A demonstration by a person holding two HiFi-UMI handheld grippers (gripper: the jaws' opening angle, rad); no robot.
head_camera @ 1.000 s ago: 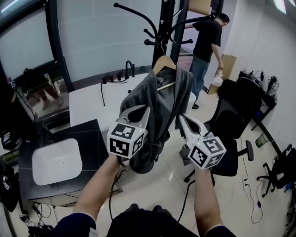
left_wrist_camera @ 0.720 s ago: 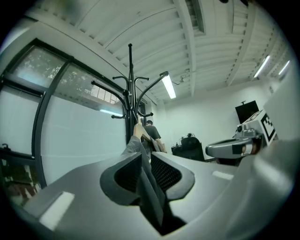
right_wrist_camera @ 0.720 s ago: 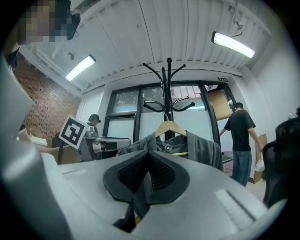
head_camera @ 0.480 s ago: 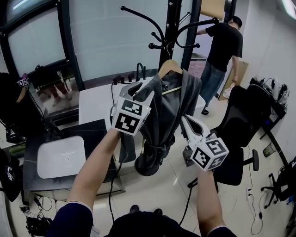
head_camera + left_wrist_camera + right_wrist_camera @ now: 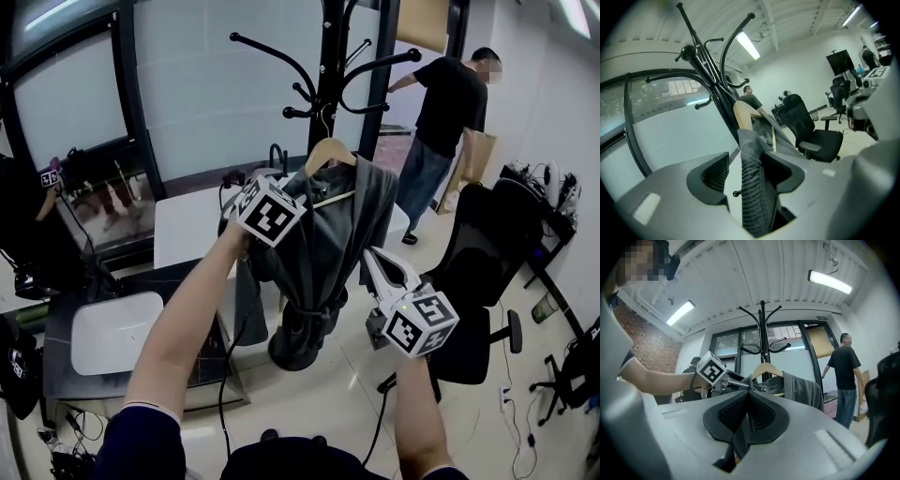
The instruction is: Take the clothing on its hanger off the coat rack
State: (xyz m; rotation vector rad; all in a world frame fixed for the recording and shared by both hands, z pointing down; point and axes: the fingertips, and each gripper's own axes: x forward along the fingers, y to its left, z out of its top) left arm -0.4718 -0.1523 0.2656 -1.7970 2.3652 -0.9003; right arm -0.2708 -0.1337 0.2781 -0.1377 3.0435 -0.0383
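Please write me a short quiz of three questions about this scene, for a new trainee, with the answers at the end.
1. True or false: the hanger is already off the rack.
2. What does the right gripper hold? A) the hanger B) a fold of the jacket C) nothing
3. How do the jaws of the left gripper stand?
Key: 1. False: it hangs from a rack arm. 2. B. 3. Open. They have just been opening, and the jacket's ribbed edge stands between them without being clamped.
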